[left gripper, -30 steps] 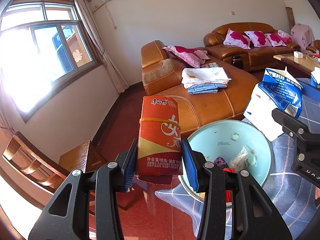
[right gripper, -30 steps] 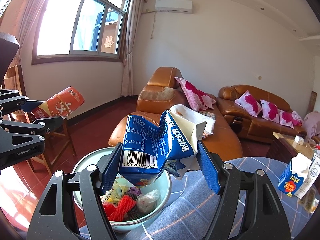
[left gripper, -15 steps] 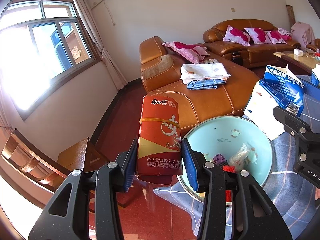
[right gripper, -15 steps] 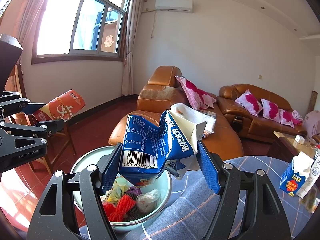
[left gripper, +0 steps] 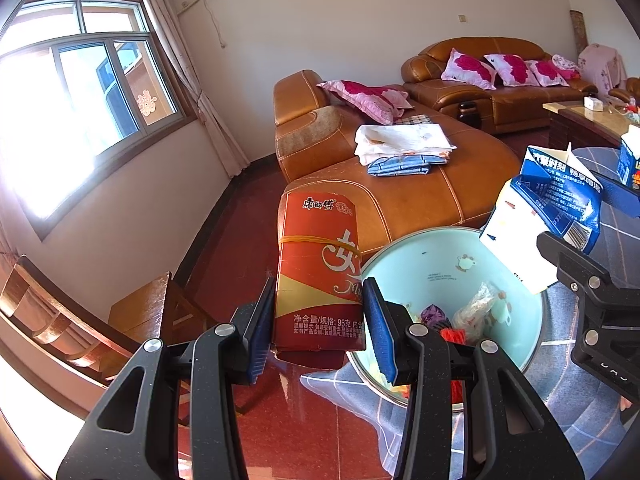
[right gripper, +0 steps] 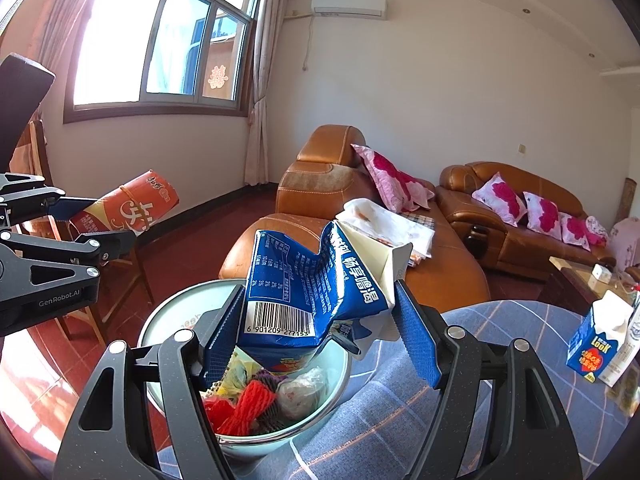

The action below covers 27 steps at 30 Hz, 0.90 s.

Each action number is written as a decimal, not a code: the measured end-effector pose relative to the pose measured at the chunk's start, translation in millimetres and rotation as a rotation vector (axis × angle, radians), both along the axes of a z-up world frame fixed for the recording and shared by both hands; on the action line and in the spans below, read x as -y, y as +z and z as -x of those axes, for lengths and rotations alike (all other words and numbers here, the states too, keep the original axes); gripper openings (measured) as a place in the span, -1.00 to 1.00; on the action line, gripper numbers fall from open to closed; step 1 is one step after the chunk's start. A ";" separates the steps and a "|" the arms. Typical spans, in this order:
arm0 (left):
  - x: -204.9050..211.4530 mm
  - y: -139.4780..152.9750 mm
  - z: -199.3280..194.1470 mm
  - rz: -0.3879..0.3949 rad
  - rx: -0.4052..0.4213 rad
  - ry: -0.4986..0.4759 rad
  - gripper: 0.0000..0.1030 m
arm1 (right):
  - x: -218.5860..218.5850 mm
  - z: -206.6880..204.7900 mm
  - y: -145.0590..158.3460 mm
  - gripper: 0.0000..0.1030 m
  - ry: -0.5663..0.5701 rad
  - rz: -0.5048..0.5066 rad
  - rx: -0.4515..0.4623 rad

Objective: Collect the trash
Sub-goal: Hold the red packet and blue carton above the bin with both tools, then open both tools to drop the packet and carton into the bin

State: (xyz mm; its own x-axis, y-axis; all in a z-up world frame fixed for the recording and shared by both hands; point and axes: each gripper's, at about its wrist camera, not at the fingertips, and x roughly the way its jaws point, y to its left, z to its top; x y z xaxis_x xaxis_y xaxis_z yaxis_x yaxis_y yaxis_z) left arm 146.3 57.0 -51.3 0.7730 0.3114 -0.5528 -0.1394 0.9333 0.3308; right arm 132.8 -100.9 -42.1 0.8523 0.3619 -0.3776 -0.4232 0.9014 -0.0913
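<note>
My left gripper (left gripper: pixel 318 326) is shut on a red and gold snack box (left gripper: pixel 318 268), held in the air just left of the pale green basin (left gripper: pixel 452 260). A crumpled blue and white milk carton (right gripper: pixel 316 292) is clamped in my right gripper (right gripper: pixel 320 330), hanging over the basin (right gripper: pixel 160 324). Red netting, a purple scrap and a clear plastic wrapper lie inside the basin. In the right wrist view the left gripper (right gripper: pixel 94 222) and its red box (right gripper: pixel 128 210) show at the left edge. The blue carton (left gripper: pixel 556 204) appears at the right of the left wrist view.
The basin stands at the edge of a table under a blue checked cloth (right gripper: pixel 440 408). A small blue carton (right gripper: pixel 596 346) stands on the cloth to the right. A wooden chair (left gripper: pixel 132 320) is on the left, a brown leather sofa (left gripper: pixel 400 184) beyond.
</note>
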 end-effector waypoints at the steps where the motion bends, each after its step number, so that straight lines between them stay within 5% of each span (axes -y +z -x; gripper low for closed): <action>1: -0.1 -0.7 -0.4 0.000 0.000 0.001 -0.17 | 0.1 0.0 -1.0 0.39 -0.001 0.000 -0.003; 27: -4.9 1.0 -4.2 0.046 0.021 -0.019 -0.17 | -3.6 -3.4 -7.5 0.39 0.000 -0.003 -0.013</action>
